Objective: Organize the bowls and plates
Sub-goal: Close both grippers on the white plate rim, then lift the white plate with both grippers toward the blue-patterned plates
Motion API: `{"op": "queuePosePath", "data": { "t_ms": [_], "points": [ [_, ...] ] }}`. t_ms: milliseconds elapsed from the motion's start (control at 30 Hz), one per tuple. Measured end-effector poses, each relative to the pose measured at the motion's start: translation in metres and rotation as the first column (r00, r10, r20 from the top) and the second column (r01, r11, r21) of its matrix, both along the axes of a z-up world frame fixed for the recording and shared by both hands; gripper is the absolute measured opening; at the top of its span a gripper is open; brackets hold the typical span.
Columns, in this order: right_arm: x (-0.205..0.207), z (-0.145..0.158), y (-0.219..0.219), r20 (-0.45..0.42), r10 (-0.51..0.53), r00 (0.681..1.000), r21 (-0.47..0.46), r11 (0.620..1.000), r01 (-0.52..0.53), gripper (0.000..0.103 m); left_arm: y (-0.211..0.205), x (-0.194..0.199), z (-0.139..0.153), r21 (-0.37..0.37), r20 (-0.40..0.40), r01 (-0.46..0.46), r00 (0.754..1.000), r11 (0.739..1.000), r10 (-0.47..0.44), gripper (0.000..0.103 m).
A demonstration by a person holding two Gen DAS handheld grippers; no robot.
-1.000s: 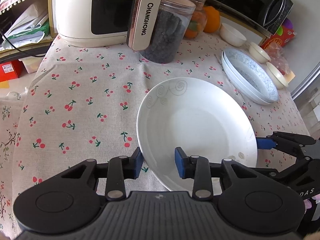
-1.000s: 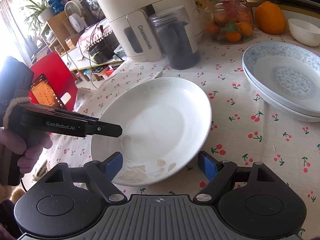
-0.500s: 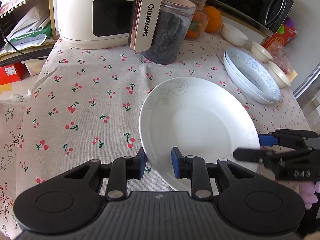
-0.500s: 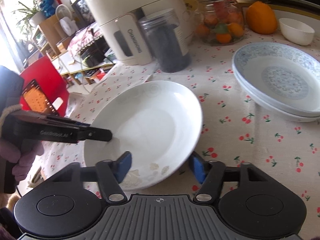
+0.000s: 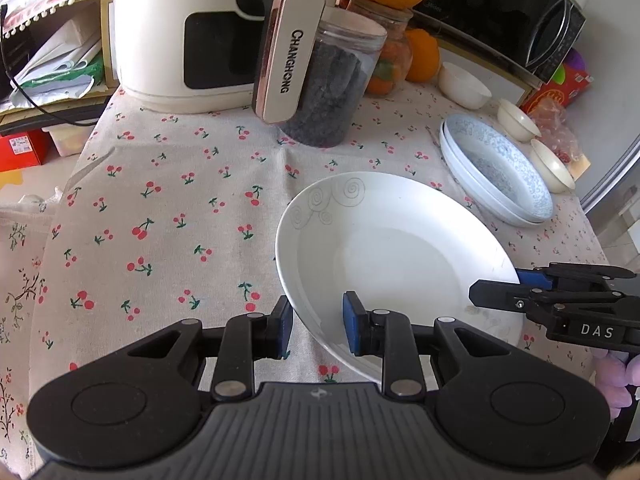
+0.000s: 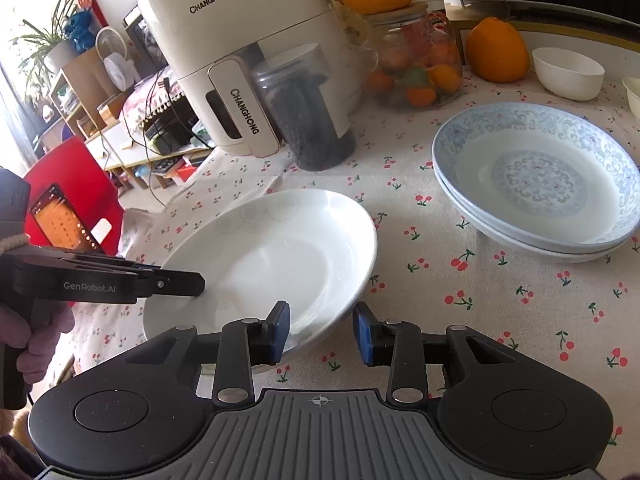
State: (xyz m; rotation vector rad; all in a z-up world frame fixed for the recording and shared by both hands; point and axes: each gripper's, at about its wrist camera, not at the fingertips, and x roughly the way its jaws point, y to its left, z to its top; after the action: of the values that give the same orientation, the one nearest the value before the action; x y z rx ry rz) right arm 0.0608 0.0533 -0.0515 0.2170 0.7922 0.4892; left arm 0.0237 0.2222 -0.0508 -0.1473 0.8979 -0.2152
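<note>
A white plate (image 5: 392, 256) with faint swirls lies on the cherry-print tablecloth (image 5: 168, 216). My left gripper (image 5: 318, 326) is shut on its near-left rim, one pad under the edge and one on the inner face. In the right wrist view the same white plate (image 6: 272, 256) has its near rim between the jaws of my right gripper (image 6: 320, 328). Those jaws are closing, with a thin gap still showing at the right pad. The right gripper (image 5: 498, 284) also shows at the plate's right edge, and the left gripper (image 6: 192, 282) at its left edge.
Two stacked blue-patterned plates (image 6: 536, 184) sit to the right of the white plate. Three small white bowls (image 5: 464, 86) (image 5: 518, 120) (image 5: 554, 166) line the far right edge. A white air fryer (image 5: 200, 32), a dark-filled jar (image 5: 328, 88) and oranges stand at the back.
The right gripper's jaws have narrowed from wide open to close around the plate's rim. The left jaws tightened slightly on the opposite rim. The plate has barely shifted.
</note>
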Motion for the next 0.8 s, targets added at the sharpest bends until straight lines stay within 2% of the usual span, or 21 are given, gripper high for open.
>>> {"op": "queuePosePath", "data": {
  "t_ms": [400,800],
  "points": [
    [0.005,0.017,-0.027,0.032,-0.077,0.997,0.056,0.996,0.075,0.034,-0.019,0.002,0.020,-0.026,0.080,0.017,0.997,0.999,-0.015,0.024],
    [0.014,0.025,-0.062,0.043,-0.140,0.989,0.103,0.986,0.135,0.032,-0.047,0.016,0.027,-0.030,0.113,0.037,0.993,0.999,-0.034,0.024]
  ]
}}
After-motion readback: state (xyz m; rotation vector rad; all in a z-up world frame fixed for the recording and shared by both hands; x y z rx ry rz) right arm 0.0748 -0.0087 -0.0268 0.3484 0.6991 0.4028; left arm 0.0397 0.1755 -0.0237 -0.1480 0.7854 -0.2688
